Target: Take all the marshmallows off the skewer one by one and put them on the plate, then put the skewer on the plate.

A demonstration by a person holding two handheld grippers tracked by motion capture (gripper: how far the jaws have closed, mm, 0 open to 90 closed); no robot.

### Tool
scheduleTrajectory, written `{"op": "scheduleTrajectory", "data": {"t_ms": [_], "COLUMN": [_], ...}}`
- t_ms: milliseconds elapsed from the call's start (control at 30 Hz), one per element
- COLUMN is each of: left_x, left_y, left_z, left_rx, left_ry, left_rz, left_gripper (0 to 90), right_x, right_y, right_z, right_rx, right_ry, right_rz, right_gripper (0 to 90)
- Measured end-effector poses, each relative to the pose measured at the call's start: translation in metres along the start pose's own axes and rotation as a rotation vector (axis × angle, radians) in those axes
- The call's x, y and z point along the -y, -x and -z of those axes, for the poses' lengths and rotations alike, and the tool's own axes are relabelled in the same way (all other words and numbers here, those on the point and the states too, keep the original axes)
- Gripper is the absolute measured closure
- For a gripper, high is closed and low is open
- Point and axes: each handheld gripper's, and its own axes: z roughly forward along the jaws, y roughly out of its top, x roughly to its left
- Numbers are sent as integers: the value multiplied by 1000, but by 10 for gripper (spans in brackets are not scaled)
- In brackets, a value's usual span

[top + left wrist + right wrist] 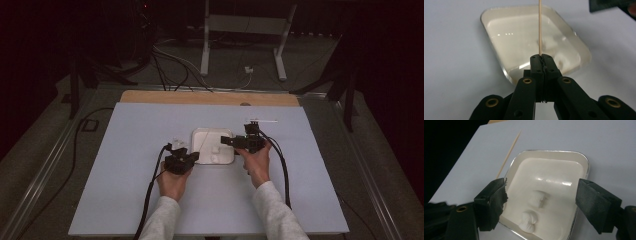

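Pale blue sheet (125, 200) over a wooden table, a white tray (200, 136) near its middle. At the tray's left edge, left gripper (191, 158), jaws pressed together on a thin wooden skewer (540, 27) that runs forward over the tray. In the tray, two small white lumps (534, 210), soft-looking, perhaps marshmallows, lying close together and apart from the walls. At the tray's right edge, right gripper (225, 140), jaws spread wide, nothing between them, aimed down over the lumps.

Step in hand, by the look of it: picking up a lump to thread it on the skewer. Next move: lower the open jaws around one lump, close gently without crushing, then bring it in line with the skewer's tip. Two lumps so close together may get nudged or pinched as one.

Beyond the tray toward the far right corner, a small white strip (262, 121) on the sheet. On the floor past the far edge, cables (175, 65) and a white stand (245, 25), none in the way.
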Motion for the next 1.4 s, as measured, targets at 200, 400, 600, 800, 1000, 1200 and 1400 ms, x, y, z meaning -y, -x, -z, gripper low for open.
{"op": "scheduleTrajectory", "data": {"t_ms": [200, 400, 600, 800, 1000, 1200, 1400], "left_x": [-7, -7, -3, 13, 38, 61, 65], "left_y": [6, 6, -5, -29, -48, -60, -63], "left_z": [-22, -22, 18, 86, 137, 163, 173], "left_rx": [-33, -32, 6, -2, -41, -66, -81], "left_ry": [-31, 9, 123, 246, 322, 399, 441], "left_rz": [13, 1, -23, -73, -142, -162, -177], "left_gripper": [900, 633, 323, 123, 10, 8, 8], "right_x": [0, 3, 12, 32, 60, 90, 115], "right_y": [-1, -2, 1, 10, 22, 40, 52], "right_z": [6, 13, 29, 54, 88, 121, 142], "right_rx": [-9, -18, -38, 12, 10, 40, 68], "right_ry": [7, 19, 58, 90, 170, 257, 336], "right_rz": [15, 43, 93, 201, 255, 285, 323], "right_gripper": [238, 231, 210, 150, 85, 16, 0]}}
